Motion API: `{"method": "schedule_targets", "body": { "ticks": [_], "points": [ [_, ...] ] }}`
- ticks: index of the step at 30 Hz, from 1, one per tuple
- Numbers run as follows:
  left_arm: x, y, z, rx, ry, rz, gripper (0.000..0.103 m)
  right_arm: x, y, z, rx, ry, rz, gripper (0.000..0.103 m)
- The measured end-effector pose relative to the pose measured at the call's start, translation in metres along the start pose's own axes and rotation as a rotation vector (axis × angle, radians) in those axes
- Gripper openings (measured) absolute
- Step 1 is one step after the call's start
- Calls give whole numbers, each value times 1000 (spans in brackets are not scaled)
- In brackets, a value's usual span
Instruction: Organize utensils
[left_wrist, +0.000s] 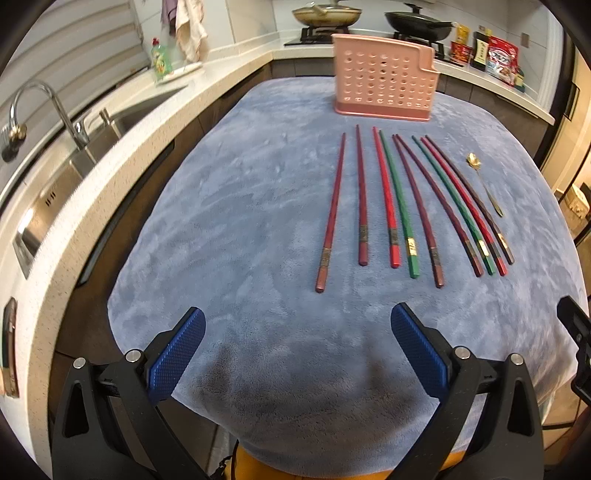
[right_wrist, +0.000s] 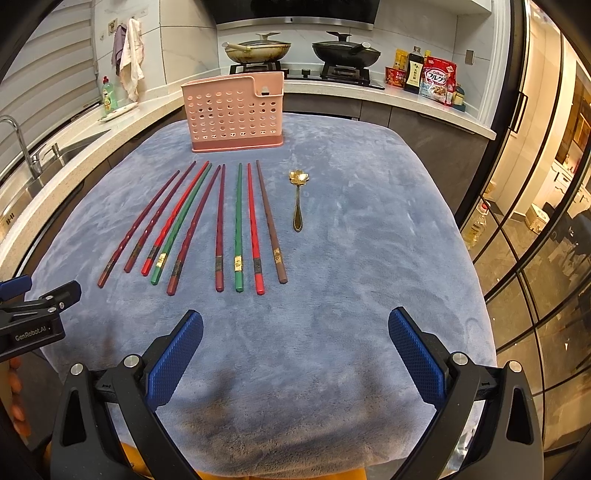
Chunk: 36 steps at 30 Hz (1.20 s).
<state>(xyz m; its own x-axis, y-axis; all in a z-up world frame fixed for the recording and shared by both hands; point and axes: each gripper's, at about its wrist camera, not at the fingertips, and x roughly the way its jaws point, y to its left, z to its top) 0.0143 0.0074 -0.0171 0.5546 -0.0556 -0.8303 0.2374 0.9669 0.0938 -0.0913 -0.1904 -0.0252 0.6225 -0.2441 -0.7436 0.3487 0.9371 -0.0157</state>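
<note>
Several chopsticks (left_wrist: 402, 206) (right_wrist: 218, 221) in red, dark red, green and brown lie side by side on the blue cloth (left_wrist: 258, 221) (right_wrist: 369, 240). A small gold spoon (left_wrist: 487, 188) (right_wrist: 297, 199) with a flower-shaped bowl rests to their right. Behind them a pink perforated utensil holder (left_wrist: 384, 88) (right_wrist: 236, 114) stands upright. My left gripper (left_wrist: 297, 321) hovers open over the near edge of the cloth, short of the chopsticks, nothing between its blue pads. My right gripper (right_wrist: 295, 325) is likewise open and empty, nearer the spoon's side. The left gripper's body (right_wrist: 33, 317) shows at the right wrist view's left edge.
A stone counter with a sink and tap (left_wrist: 55, 118) runs along the left. Two pans (right_wrist: 258, 51) sit on the hob behind the table, with food packets and a bottle (right_wrist: 424, 77) to the right. Glass-panelled doors (right_wrist: 535, 221) stand on the right.
</note>
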Motion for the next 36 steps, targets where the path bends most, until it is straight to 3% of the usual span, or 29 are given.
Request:
{"method": "schedule_targets", "body": {
  "ticks": [8, 20, 29, 32, 36],
  "points": [
    [24, 17, 12, -57, 41, 1, 96, 11, -10, 10, 14, 11, 0, 96],
    [52, 23, 24, -55, 61, -5, 86, 33, -15, 27, 24, 28, -8, 96],
    [60, 18, 27, -40, 58, -25, 85, 43, -13, 37, 27, 25, -10, 96],
    [66, 17, 27, -42, 72, -33, 77, 48, -12, 41, 21, 25, -7, 96],
    [74, 20, 25, -59, 102, -67, 67, 60, -15, 51, 29, 32, 7, 88]
  ]
}}
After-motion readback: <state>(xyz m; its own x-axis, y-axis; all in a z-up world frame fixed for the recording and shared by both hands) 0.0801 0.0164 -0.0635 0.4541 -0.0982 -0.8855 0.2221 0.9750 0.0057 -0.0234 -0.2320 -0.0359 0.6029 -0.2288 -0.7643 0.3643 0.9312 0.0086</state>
